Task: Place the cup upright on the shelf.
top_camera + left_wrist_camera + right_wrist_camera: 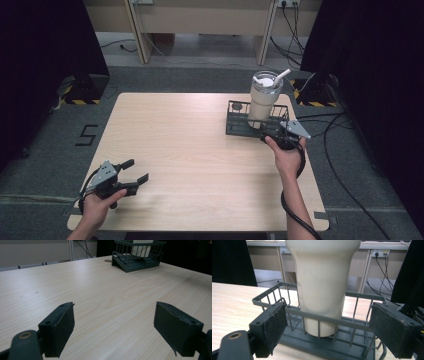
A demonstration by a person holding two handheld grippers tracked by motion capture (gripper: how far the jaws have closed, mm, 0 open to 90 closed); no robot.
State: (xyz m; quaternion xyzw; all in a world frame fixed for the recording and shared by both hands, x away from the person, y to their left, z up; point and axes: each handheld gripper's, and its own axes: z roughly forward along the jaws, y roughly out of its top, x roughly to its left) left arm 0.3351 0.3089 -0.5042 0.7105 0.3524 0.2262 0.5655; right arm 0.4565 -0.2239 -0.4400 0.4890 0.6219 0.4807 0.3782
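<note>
We see the right gripper with jaws spread wide, gripping nothing, right at the near wall of the wire rack. The cream tumbler stands upright inside the rack, with lid and straw on top. Left gripper is also wide open and empty, well apart from the rack, over the table near its front left corner.
</note>
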